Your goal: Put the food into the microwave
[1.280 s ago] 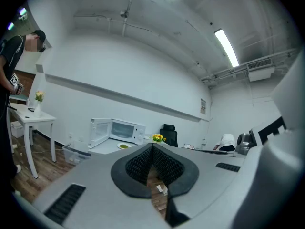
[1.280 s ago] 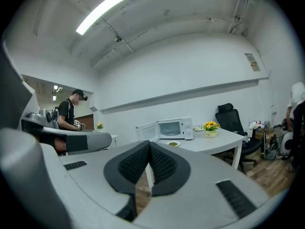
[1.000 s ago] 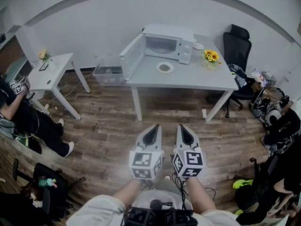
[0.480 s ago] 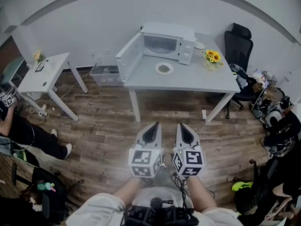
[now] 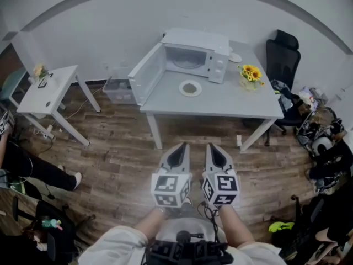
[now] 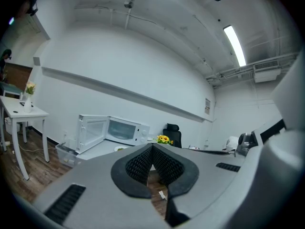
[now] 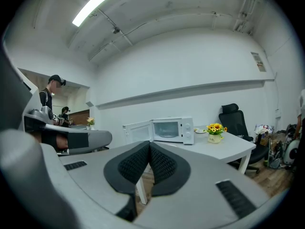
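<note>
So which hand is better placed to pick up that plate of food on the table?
Right, marginally. The left gripper and right gripper are both shut, empty and short of the table. The open microwave door juts out left of the plate, crowding the left side; the right has bare tabletop.

Microwave [image 5: 196,57] at back left of desk [image 5: 231,101], door swung open leftward. Plate of food [image 5: 190,88] on desk just before it. Flower pot [image 5: 251,75] to right. Chair [image 5: 282,57] behind desk's right end.
</note>
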Tool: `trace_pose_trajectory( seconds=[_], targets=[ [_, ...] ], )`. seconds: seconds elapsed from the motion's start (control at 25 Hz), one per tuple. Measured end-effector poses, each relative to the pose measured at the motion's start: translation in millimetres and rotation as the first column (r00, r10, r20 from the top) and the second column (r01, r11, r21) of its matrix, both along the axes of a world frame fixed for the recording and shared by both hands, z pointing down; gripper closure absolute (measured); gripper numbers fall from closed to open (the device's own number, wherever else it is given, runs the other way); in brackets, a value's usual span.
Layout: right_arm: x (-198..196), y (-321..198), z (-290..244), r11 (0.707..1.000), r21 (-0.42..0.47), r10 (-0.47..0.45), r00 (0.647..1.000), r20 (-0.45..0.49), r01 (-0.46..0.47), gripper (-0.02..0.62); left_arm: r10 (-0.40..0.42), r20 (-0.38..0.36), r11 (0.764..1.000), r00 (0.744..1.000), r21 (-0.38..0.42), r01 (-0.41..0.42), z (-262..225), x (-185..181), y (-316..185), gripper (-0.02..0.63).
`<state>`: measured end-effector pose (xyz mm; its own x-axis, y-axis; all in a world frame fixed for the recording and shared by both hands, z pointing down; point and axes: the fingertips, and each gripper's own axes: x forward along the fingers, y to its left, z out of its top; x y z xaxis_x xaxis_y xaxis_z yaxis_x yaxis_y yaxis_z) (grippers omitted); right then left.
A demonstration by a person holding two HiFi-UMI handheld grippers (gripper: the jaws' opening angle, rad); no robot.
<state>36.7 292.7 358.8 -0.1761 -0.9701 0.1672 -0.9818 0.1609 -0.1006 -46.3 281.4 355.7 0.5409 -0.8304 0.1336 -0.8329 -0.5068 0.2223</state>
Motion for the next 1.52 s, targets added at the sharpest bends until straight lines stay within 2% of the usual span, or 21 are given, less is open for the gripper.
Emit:
trace_pose_trajectory(
  seconds=[0.84, 1.52],
  targets=[
    [46, -103, 3, 0.997, -0.017, -0.077, 0.997, 0.013, 0.077, 0.575, -0.087, 0.019, 0.996, 0.996, -0.033, 0.087, 9, 41, -100, 0.597],
    [54, -166, 14, 0.994, -0.032, -0.103, 0.995, 0.011, 0.103, 0.575, -0.117, 0.053, 0.992, 0.992, -0.044, 0.12, 19, 42, -159, 0.597]
  ],
)
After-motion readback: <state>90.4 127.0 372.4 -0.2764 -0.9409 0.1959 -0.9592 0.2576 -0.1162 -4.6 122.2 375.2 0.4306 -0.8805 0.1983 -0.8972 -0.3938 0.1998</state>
